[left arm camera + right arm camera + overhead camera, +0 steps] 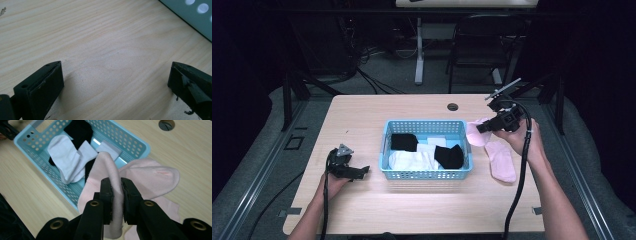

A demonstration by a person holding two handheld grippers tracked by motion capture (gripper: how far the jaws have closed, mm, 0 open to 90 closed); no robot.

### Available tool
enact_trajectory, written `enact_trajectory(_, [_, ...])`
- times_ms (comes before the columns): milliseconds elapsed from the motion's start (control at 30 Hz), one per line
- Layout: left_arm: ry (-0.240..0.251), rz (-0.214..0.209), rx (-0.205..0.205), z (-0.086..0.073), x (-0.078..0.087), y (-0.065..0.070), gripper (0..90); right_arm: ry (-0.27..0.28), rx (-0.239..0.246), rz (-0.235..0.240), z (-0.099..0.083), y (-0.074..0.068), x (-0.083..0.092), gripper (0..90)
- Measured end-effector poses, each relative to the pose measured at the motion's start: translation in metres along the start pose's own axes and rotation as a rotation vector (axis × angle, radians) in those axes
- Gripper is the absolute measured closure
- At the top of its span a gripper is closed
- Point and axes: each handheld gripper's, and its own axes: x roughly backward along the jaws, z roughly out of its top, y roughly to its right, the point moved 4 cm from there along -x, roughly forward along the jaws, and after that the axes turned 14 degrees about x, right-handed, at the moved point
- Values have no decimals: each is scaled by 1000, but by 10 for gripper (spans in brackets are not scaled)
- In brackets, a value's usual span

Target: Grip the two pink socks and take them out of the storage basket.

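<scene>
so the right gripper pinches a fold of a pink sock tight and holds it up by the blue basket, likely to drop it in with the black and white socks. another pink sock lies on the table just right of the basket. the left gripper rests low on the table, jaws wide apart, holding nothing.

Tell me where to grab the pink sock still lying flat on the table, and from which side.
Take the flat pink sock at its near toe end, coming straight down from above. It lies limp and flat on the table, right of the basket, so only a top pinch of a raised fold should bite. Its far end sits under the sock held by the right gripper.
</scene>
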Motion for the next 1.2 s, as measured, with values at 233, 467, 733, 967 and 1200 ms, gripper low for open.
enact_trajectory(233, [0,0,-1,0,0,0,2,-26,-49,-25,-22,18,2,801])
enact_trajectory(467, [0,0,-1,0,0,0,2,-56,-109,-36,-46,34,-9,800])
enact_trajectory(733, [0,0,-1,0,0,0,2,-103,-168,-8,-68,46,-46,800])
enact_trajectory(967, [1,0,0,0,0,0,2,-168,-212,0,-86,49,-87,795])
enact_trajectory(1200, [1,0,0,0,0,0,2,-219,-220,0,-96,50,-108,751])
